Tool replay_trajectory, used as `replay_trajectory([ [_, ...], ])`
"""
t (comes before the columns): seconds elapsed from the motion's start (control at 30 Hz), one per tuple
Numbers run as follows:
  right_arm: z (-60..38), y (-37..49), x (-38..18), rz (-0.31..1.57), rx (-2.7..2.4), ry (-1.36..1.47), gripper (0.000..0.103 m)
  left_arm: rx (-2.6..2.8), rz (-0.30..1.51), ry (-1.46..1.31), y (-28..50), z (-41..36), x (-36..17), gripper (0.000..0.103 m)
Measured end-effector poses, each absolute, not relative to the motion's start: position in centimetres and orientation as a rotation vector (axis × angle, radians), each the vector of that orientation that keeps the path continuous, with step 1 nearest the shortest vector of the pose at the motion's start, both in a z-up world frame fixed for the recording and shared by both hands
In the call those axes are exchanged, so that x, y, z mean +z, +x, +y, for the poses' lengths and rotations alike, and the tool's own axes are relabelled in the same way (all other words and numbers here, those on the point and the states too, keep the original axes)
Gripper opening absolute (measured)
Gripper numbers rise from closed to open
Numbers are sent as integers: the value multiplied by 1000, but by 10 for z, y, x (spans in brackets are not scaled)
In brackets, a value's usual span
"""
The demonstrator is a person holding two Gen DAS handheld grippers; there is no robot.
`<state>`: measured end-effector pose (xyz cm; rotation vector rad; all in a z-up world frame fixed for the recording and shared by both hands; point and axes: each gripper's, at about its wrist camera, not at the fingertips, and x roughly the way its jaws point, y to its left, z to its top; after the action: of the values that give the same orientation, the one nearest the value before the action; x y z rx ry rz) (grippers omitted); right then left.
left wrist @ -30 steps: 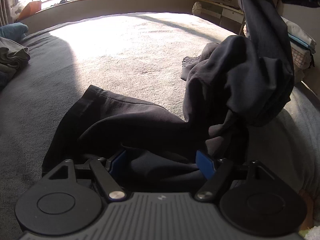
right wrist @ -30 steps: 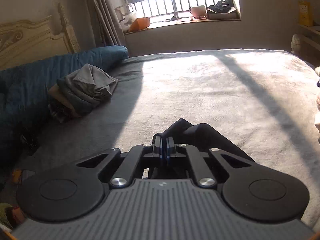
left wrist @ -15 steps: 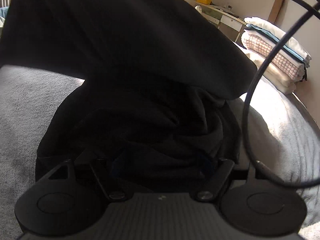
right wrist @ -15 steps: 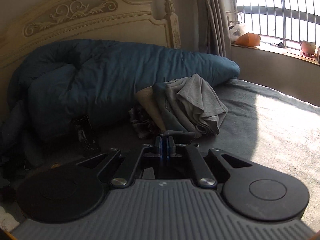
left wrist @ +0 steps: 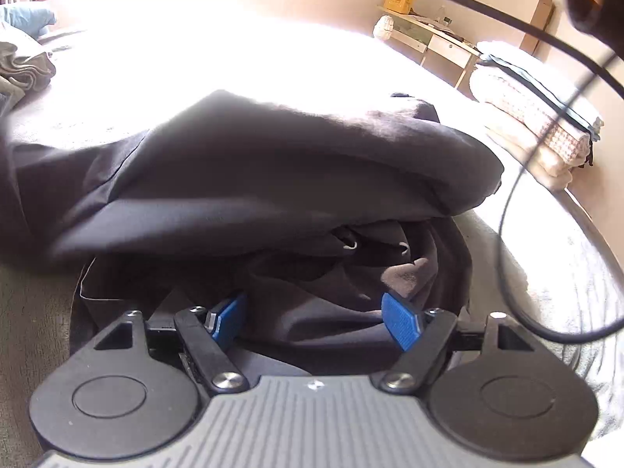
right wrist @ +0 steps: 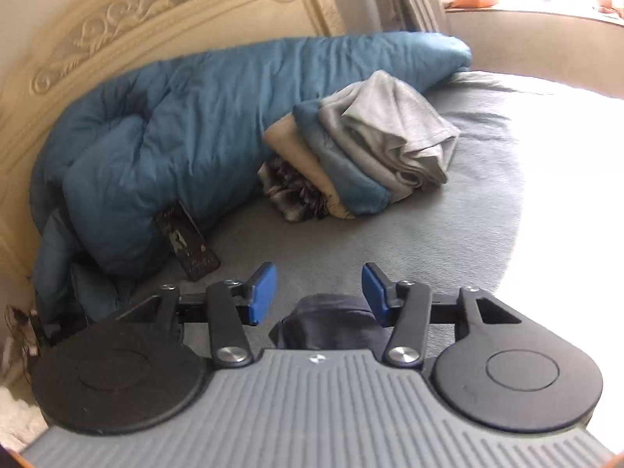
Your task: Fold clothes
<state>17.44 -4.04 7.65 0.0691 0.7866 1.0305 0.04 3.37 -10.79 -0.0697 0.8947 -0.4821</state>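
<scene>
Left hand-held gripper (left wrist: 316, 319): jaws wide, dark garment (left wrist: 273, 163) bunched between and beyond them, pads not pressing. Right hand-held gripper (right wrist: 319, 292): jaws just opened, dark fold beneath, nothing gripped. Soft, limp, light cloth, likely to slump; best taken at a hem or corner. Farther off on the bed (right wrist: 448, 241): stacked clothes (right wrist: 362, 156).

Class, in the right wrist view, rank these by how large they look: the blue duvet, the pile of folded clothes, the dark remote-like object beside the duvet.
1. Blue duvet: largest by far.
2. Pile of folded clothes.
3. Dark remote-like object: smallest, though it lies nearer the camera.
</scene>
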Motion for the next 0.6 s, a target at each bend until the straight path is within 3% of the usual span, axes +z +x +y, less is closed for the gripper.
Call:
replay_trajectory([
  [0.13,-126,176,87,777,875,256,62,-479,895,-65,0,34,-108,77],
  [0.27,-218,154,60,803,616,418,68,-474,895,-35,1,30,-107,78],
  [0.47,-342,103,-47,930,135,809,70,-458,892,14,-2,12,-107,78],
  [0.6,-372,80,-116,989,50,1205,70,-440,894,48,2,1,-105,78],
])
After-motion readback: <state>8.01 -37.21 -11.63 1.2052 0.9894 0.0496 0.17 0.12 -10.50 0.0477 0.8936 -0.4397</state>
